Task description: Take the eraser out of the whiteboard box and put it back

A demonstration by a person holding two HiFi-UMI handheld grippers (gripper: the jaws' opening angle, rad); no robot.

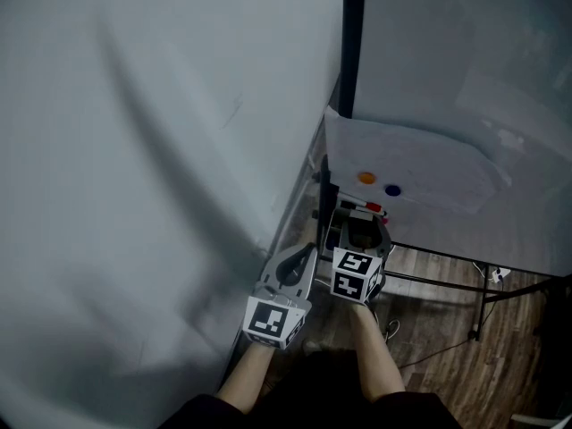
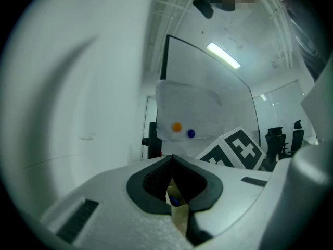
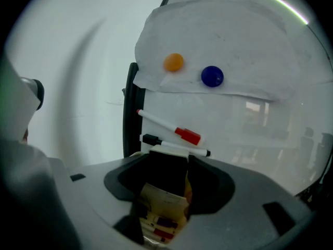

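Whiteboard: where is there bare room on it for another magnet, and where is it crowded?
The whiteboard is bare right of the two markers, below the paper sheet; the sheet is also bare right of the blue magnet. Crowded: the lower left, with markers, box and the right gripper closed on the eraser.

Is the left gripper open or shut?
Shut: in the left gripper view, the left gripper has its jaw tips together, with nothing between them.

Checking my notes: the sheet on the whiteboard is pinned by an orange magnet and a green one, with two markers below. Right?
Not quite. The second magnet is blue, not green, as the right gripper view shows. The orange magnet beside it, the sheet on the whiteboard and the two markers below are as you say.
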